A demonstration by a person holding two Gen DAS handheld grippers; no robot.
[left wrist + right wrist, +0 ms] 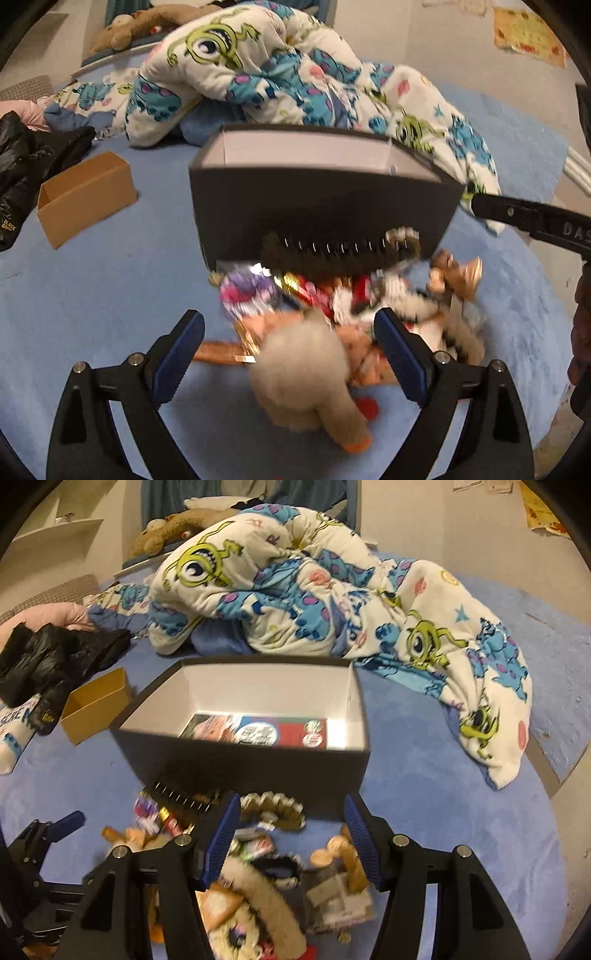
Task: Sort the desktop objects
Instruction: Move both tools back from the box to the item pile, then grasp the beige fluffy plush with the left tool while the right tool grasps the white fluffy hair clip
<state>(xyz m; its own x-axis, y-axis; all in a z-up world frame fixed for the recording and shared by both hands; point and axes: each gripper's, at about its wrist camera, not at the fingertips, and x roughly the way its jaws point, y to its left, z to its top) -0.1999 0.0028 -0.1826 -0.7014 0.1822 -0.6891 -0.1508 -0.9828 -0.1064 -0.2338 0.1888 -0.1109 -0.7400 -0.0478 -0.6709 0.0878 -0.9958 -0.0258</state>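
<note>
A black box [321,192] with a white inside stands on the blue bedcover; the right wrist view shows it [243,753] holding a colourful flat packet [258,731]. In front of it lies a pile of small items: a dark comb [332,254], bright wrappers [251,291] and a beige plush toy [310,369]. My left gripper [288,354] is open above the plush. My right gripper [291,842] is open above a furry headband [266,897], a hair clip [273,808] and brown pieces [336,849].
A small open cardboard box [85,195] lies left of the black box, also in the right wrist view [96,705]. A black jacket [55,653] lies at far left. A rumpled monster-print duvet [314,590] fills the back. My right gripper's arm [535,221] crosses the right side.
</note>
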